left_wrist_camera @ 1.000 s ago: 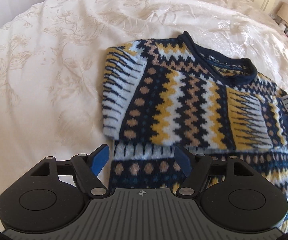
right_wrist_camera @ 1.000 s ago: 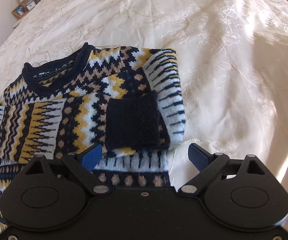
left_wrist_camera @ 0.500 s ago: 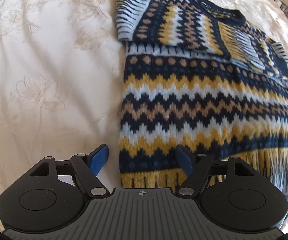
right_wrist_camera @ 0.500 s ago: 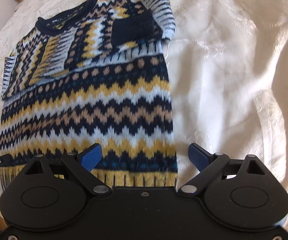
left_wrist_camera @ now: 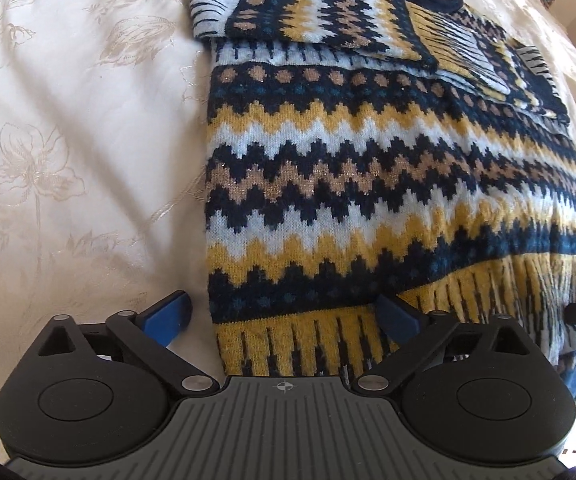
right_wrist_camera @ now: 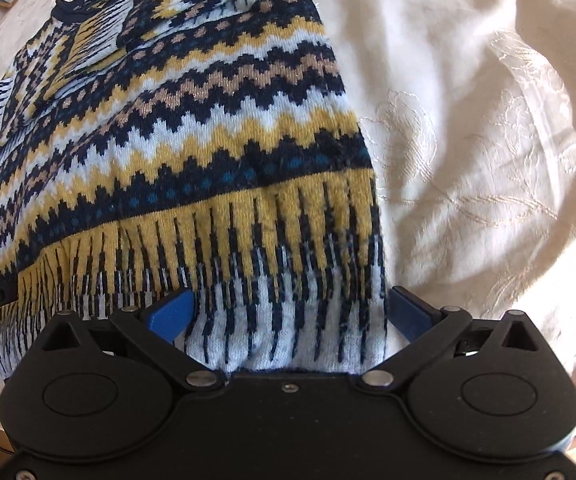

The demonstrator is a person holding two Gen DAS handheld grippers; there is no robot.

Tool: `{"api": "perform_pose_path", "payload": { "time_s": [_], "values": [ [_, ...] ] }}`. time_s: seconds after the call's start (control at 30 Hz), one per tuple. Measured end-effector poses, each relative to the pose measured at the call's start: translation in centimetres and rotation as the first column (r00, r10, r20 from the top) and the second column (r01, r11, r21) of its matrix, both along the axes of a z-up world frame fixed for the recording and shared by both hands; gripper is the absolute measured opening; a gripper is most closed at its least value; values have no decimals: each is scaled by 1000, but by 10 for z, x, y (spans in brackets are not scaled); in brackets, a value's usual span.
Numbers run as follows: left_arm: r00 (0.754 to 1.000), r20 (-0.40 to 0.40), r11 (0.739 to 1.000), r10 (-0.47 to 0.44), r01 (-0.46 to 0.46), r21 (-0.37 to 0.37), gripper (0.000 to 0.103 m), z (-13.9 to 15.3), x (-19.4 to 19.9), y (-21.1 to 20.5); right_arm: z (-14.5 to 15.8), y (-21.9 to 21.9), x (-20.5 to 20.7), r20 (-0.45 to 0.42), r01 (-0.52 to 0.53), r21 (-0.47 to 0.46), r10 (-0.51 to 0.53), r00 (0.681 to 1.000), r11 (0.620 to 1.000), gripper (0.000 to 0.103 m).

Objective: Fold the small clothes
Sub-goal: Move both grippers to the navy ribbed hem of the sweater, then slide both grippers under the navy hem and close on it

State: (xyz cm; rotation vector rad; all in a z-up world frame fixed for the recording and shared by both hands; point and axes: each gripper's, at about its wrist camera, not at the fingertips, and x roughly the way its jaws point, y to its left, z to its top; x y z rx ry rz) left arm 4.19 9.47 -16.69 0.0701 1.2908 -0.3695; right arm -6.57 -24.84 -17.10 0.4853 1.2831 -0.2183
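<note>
Sweater (left_wrist_camera: 367, 184) zigzag knit, ribbed hem between open tools.

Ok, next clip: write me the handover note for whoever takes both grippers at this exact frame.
Left gripper: open, straddling the hem's left corner.
Right gripper: open, straddling the hem's right corner.
Sweater: flat on the cream bedspread, neckline at the far end.
Done: both sleeves folded across the chest.
Left: close on the hem, carry it up to the neckline, smooth the fold.
</note>
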Motion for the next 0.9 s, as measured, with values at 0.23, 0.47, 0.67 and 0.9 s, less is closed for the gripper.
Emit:
{"api": "perform_pose_path", "payload": {
  "time_s": [0.23,0.47,0.67,0.9],
  "values": [
    [997,73,996,26,-32,82,103,-5,-4,-19,-8,17,-25,34,-48,-22,48,998,999,103],
    [993,100,994,67,-76,82,102,-1,-7,-21,-10,21,-47,89,-183,-20,184,979,983,103],
    [978,137,985,158,-166,47,88,14,-53,-8,-10,13,-70,163,-294,11,288,944,956,103],
    [974,156,984,163,-172,48,84,28,-114,-1,-6,5,-82,196,-399,20,388,901,917,103]
  ]
}}
